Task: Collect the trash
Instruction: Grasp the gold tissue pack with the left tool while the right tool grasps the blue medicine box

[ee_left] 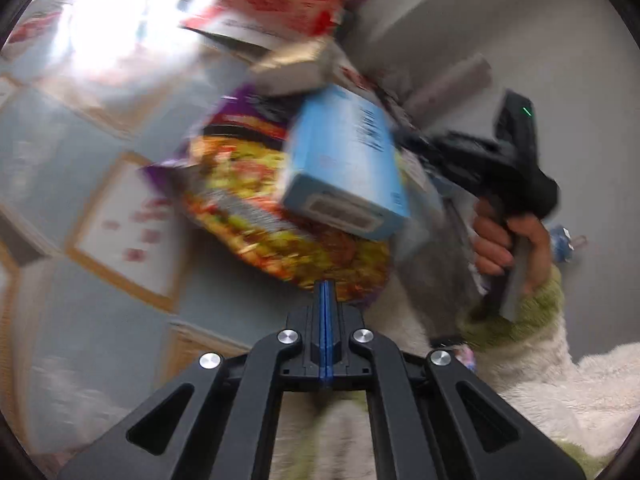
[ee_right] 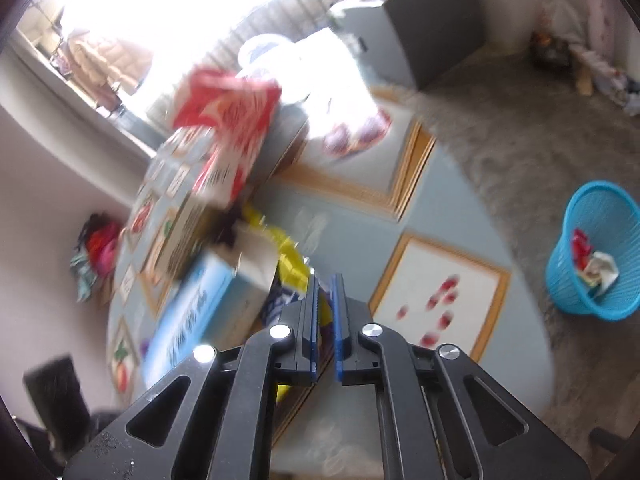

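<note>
Clenched tight, the jaws of the left gripper (ee_left: 327, 292) pinch the rim of a colourful snack bag (ee_left: 280, 200), their blue pads pressed together on it. A blue box (ee_left: 344, 164) and a red-and-white carton (ee_left: 280, 0) sit blurred above the bag. The right gripper (ee_right: 327, 292) stands nearly closed, with crumpled wrapper, yellow and purple, caught between its pads; beside it are the blue box (ee_right: 200, 312) and red carton (ee_right: 228, 120). A hand (ee_left: 508, 240) in a fuzzy sleeve holds the right gripper's handle. Beyond the round bench (ee_right: 360, 216), a blue bin (ee_right: 596, 256) sits on the carpet with scraps inside.
</note>
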Tool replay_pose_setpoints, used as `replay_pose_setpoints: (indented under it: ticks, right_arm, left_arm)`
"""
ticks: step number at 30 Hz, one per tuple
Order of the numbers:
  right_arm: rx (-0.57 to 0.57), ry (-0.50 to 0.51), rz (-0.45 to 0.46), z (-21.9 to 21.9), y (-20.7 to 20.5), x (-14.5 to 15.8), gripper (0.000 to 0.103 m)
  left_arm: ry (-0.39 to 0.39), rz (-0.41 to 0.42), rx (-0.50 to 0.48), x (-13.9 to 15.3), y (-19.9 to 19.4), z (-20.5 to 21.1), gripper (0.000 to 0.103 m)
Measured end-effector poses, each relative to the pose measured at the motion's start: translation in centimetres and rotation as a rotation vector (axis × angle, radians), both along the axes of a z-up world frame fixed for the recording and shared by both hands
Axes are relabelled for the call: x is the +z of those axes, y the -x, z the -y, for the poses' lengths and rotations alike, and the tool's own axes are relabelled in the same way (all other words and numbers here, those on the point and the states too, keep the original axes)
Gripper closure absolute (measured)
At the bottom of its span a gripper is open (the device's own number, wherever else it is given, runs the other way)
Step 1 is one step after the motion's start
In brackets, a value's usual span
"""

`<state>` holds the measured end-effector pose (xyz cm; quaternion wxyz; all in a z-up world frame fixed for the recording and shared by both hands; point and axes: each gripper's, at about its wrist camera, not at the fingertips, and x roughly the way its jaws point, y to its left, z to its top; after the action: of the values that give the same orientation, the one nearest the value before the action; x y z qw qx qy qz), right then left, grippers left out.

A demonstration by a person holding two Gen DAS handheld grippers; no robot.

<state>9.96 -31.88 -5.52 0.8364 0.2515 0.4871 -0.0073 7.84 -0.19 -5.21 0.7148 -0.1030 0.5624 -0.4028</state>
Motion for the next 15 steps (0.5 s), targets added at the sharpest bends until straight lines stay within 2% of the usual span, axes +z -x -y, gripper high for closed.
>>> replay_pose_setpoints:
  ticks: [4, 6, 9, 12, 15]
  right_arm:
    - [-0.021, 0.024, 0.011, 0.3, -2.0, -0.4, 0.096]
    - [-0.025, 0.048, 0.013, 0.2, -2.3, -0.6, 0.093]
    - [-0.058, 0.054, 0.013, 0.7, -2.2, -0.2, 0.084]
    - [-0.077, 0.039, 0.051, 1.3, -1.0, 1.1, 0.078]
    - [-0.066, 0.002, 0.085, 1.6, 1.0, 2.6, 0.075]
  left_arm:
    - [0.076, -0.038, -0.098, 0.3, 0.8, 3.7, 0.103]
    - [0.065, -0.032, -0.161, 0.4, 1.4, 5.6, 0.103]
    - [0.071, 0.009, -0.204, 1.6, 1.8, 6.3, 0.103]
    - [0.115, 0.068, -0.172, 3.6, 1.2, 4.7, 0.103]
    - [0.144, 0.138, -0.081, 5.6, -0.5, 2.2, 0.103]
